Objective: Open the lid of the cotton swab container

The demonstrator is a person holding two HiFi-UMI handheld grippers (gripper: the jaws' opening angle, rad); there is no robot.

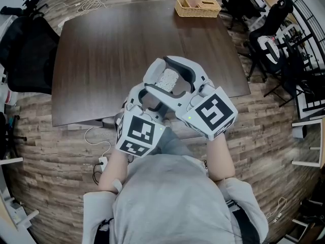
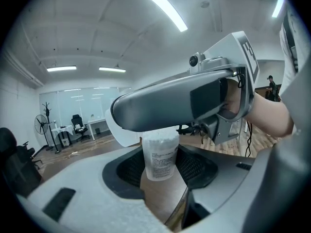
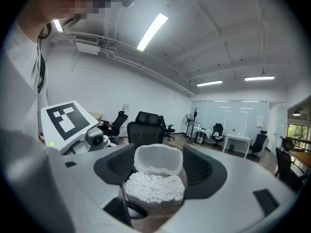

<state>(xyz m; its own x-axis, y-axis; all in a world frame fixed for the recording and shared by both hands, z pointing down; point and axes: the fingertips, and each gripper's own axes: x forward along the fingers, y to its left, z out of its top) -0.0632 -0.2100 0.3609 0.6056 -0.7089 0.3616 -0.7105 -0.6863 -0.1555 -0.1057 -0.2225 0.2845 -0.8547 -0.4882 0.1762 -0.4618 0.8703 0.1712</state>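
The cotton swab container (image 1: 167, 80) is a small clear tub packed with white swabs, held up over the table's near edge. My left gripper (image 2: 160, 171) is shut on its labelled body (image 2: 160, 157), which stands upright between the black pads. The white lid (image 3: 158, 160) is flipped up and stands behind the bare swab heads (image 3: 154, 187). My right gripper (image 3: 158, 165) comes in from the other side at the top. Its pads sit against the two sides of the raised lid, with no gap showing. One right jaw crosses just above the tub in the left gripper view.
A dark wooden table (image 1: 117, 50) lies below the grippers, with a woven basket (image 1: 197, 6) at its far right corner. Office chairs (image 1: 271, 34) stand to the right of it. A power strip with cables (image 1: 101, 161) lies on the floor near my left arm.
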